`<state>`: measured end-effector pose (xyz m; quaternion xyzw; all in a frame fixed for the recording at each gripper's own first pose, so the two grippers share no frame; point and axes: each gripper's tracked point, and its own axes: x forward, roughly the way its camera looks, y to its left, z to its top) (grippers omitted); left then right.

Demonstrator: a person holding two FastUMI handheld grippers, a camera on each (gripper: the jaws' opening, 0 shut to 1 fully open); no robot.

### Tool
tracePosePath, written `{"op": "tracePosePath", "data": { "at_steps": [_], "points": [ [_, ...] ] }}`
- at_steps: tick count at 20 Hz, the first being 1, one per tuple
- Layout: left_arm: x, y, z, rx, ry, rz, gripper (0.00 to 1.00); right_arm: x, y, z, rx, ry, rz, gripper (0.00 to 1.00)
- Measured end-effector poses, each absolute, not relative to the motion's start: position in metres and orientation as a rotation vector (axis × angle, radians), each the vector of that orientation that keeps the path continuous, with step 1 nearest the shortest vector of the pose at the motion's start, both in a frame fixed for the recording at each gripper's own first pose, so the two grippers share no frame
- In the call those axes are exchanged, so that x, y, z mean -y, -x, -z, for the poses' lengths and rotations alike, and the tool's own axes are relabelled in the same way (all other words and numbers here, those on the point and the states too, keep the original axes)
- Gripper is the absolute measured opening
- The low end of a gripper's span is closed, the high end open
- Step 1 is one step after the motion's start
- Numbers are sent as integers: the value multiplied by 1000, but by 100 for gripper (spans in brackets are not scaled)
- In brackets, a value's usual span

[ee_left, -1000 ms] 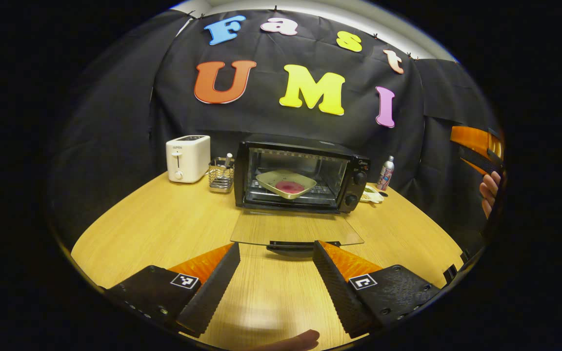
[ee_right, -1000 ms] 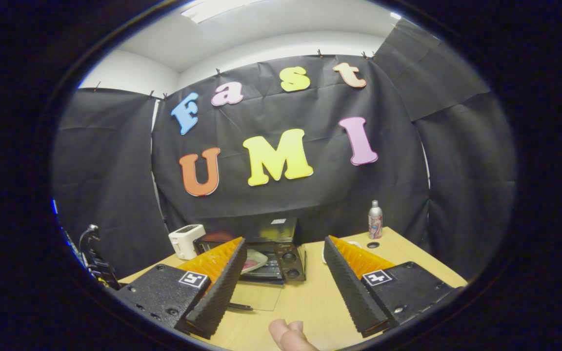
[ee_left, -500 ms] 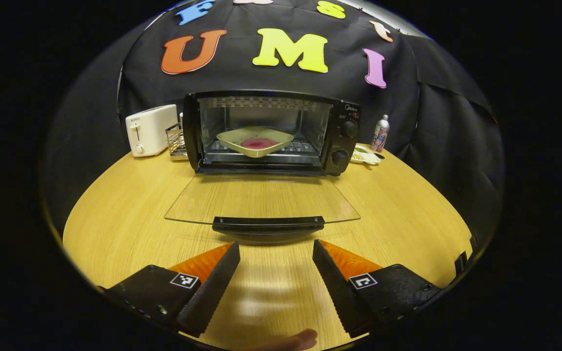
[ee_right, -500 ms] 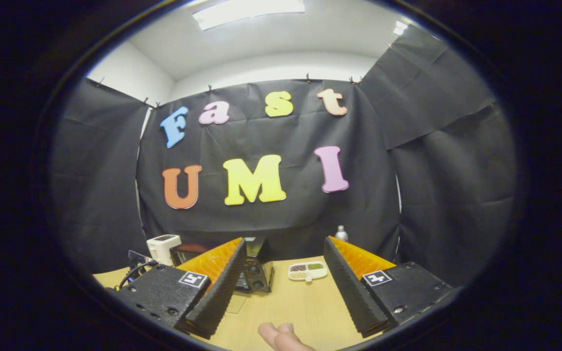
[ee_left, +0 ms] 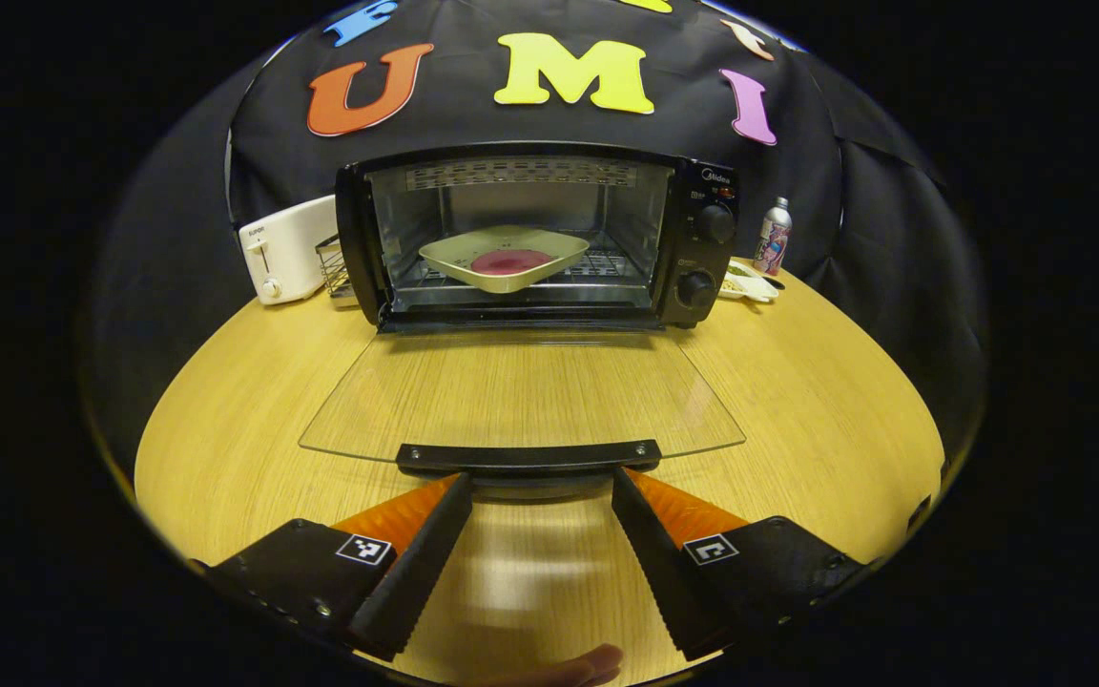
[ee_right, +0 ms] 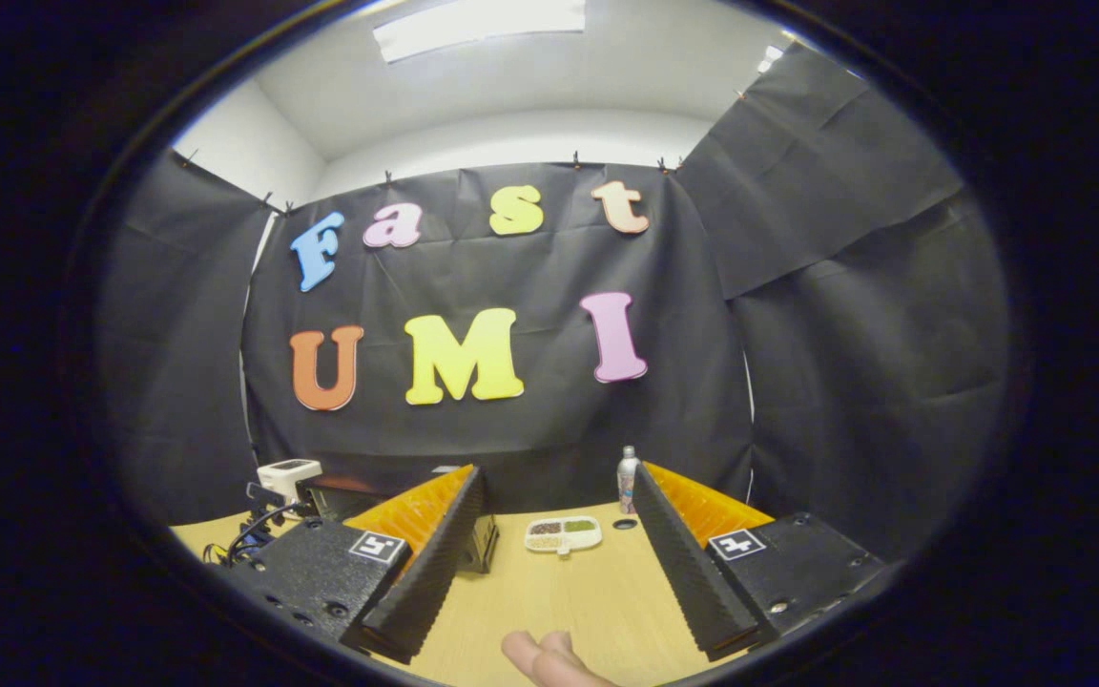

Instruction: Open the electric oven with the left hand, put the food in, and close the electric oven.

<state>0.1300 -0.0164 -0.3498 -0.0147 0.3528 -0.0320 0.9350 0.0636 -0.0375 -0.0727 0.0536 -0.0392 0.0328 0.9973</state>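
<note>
Left tongs (ee_left: 540, 477) nearer flat glass door's bar handle (ee_left: 528, 457), both tongs agape.

Toaster (ee_left: 284, 248), utensil rack (ee_left: 332, 273), bottle (ee_left: 774, 237), divided snack dish (ee_right: 563, 534).

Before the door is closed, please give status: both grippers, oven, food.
Left hand-held gripper open, at door handle. Right hand-held gripper open, empty. Oven door down; plate of food on rack. Nothing blocks the door.
</note>
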Motion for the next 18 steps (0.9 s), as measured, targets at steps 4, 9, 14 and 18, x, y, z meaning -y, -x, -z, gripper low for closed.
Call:
{"op": "tracePosePath", "data": {
  "at_steps": [4,9,14,18],
  "points": [
    [16,-130,352,-739,4,53,95,35,-52,77,39,-106,-100,96],
    [15,-130,353,-762,-10,63,95,40,-30,77,33,-49,-69,100],
    [16,-131,346,-748,6,52,95,39,-9,77,14,-18,-82,96],
    [17,-130,338,-735,13,44,95,45,0,83,-11,-19,-79,100]
  ]
}}
